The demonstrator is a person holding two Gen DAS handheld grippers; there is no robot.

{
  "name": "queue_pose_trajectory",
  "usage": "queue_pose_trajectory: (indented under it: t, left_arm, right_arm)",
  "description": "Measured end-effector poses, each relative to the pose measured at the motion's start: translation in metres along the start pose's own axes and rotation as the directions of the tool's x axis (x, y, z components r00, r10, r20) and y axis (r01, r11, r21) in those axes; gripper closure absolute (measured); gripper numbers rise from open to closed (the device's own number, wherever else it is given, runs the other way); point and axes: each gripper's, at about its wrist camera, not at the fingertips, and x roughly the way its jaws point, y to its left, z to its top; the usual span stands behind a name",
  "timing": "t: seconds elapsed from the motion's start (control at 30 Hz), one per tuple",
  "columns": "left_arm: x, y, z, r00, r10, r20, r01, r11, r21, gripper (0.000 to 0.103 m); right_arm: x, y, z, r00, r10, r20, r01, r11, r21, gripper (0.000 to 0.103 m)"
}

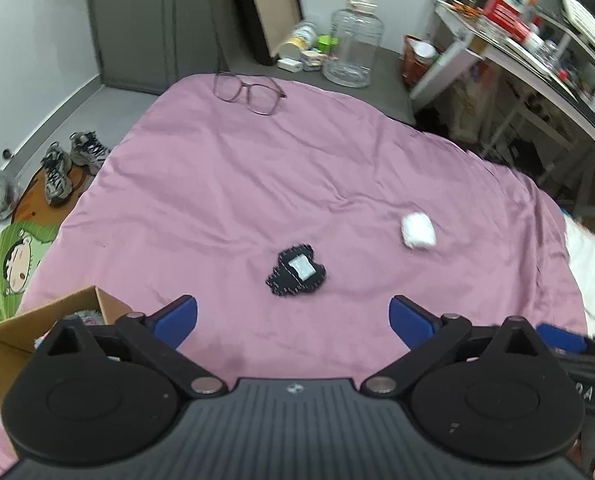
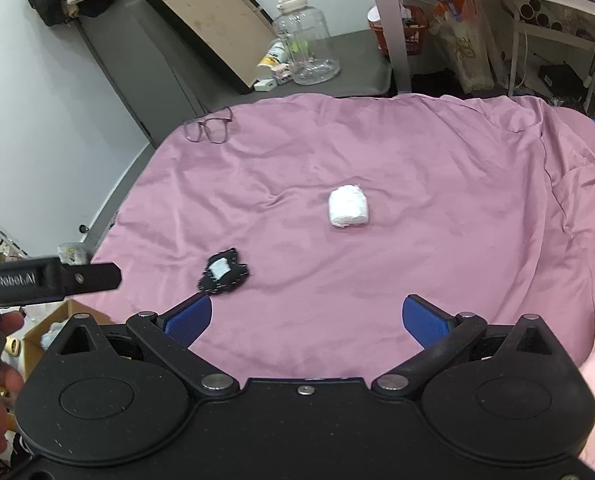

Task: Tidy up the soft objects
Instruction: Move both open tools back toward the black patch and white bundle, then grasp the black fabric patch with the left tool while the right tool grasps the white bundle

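A small black soft piece with a white patch (image 1: 296, 276) lies on the pink bed sheet (image 1: 217, 184), just ahead of my open, empty left gripper (image 1: 293, 322). A white soft bundle (image 1: 417, 231) lies further right. In the right wrist view the white bundle (image 2: 348, 211) lies ahead of my open, empty right gripper (image 2: 307, 322), and the black piece (image 2: 223, 275) is ahead to the left. A cardboard box (image 1: 49, 320) holding soft items sits at the bed's near left, beside the left gripper.
Glasses (image 1: 247, 92) lie at the sheet's far edge. A clear plastic jug (image 1: 353, 46) and small containers stand on a dark surface behind. Shoes (image 1: 71, 164) are on the floor left. A cluttered desk (image 1: 537, 48) is at right. The left gripper's body (image 2: 45, 280) shows at left.
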Motion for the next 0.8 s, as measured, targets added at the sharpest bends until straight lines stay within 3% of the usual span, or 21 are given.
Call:
queue_pose_trajectory:
  t: [0.17, 0.53, 0.8]
  left_arm:
    - [0.024, 0.000, 0.012, 1.000, 0.000, 0.005, 0.000, 0.999, -0.032, 0.001]
    - [0.077, -0.003, 0.023, 0.997, 0.043, -0.071, -0.049, 0.995, -0.088, 0.003]
    - [0.125, -0.007, 0.022, 0.988, 0.057, -0.140, -0.074, 0.991, -0.116, 0.008]
  right_arm:
    - [0.022, -0.011, 0.007, 1.000, -0.003, -0.004, 0.003, 1.000, 0.003, 0.000]
    - [0.061, -0.019, 0.028, 1.000, -0.021, -0.006, 0.021, 0.999, -0.037, 0.002]
    - [0.098, -0.023, 0.038, 0.998, -0.052, -0.040, 0.049, 0.996, -0.075, 0.011]
